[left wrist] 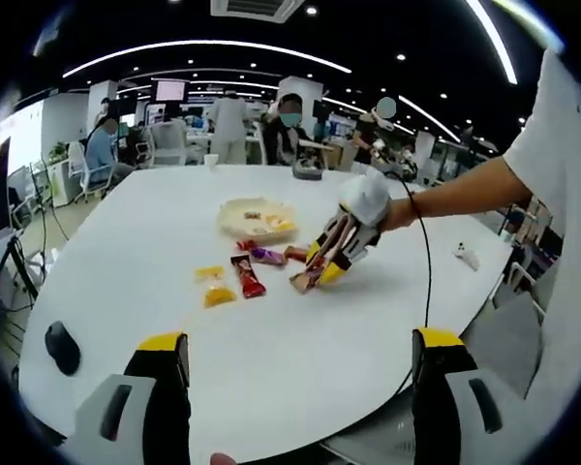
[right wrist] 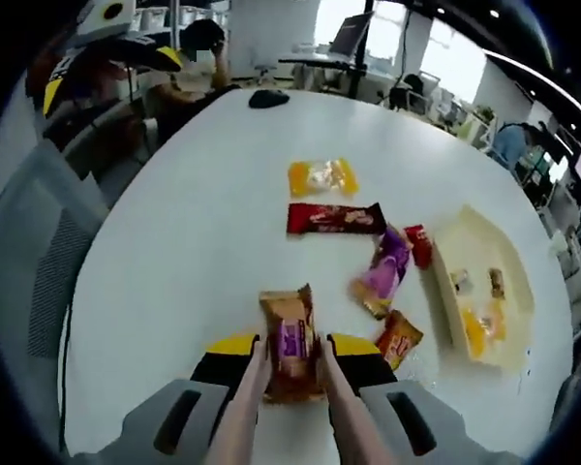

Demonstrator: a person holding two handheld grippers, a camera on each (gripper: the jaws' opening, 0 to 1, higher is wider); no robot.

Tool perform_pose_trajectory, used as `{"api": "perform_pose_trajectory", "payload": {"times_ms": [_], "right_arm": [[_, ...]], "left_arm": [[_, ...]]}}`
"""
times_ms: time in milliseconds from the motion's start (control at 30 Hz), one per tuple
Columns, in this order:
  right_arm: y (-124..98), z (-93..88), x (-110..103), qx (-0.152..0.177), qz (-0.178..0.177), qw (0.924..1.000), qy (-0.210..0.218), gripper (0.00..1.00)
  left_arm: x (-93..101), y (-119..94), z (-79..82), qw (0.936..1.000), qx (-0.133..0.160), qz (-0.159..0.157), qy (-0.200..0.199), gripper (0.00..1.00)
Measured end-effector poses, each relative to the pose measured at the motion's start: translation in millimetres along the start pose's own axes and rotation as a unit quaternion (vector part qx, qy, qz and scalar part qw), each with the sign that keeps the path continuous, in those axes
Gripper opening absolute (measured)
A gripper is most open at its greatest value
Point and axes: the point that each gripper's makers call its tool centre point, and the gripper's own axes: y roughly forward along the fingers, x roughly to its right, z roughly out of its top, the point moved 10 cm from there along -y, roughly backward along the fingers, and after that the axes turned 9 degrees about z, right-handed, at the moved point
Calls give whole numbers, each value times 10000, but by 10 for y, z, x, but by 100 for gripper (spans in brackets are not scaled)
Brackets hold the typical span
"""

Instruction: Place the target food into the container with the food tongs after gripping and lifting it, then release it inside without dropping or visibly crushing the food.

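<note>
Brown snack pkt (right wrist: pixel 290 347) clamped by tongs (right wrist: pixel 292 407) in right gripper (right wrist: pixel 292 363), near tray (right wrist: pixel 516 291); left gripper (left wrist: pixel 300 373) held wide above surface (left wrist: pixel 136 281).

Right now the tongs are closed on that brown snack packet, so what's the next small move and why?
Probably lift the brown snack packet straight up a little. The tongs in the right gripper already pinch both its sides, yet it seems to lie on the white table, and the pale container sits off to the right past other packets.
</note>
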Motion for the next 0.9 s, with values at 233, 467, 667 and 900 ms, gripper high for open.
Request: {"api": "perform_pose_trajectory", "payload": {"times_ms": [233, 467, 667, 900], "right_arm": [[-2, 4, 20, 33, -121, 9997, 203, 21], [4, 25, 9, 53, -382, 9962, 785, 18], [-6, 55, -53, 9, -361, 9953, 901, 19], [-157, 115, -132, 227, -527, 9934, 990, 20]], "left_arm": [[15, -16, 1, 10000, -12, 41, 50, 95], [37, -40, 14, 9999, -8, 70, 71, 95], [60, -83, 61, 9999, 100, 76, 57, 96], [75, -189, 109, 9997, 198, 139, 77, 96]]}}
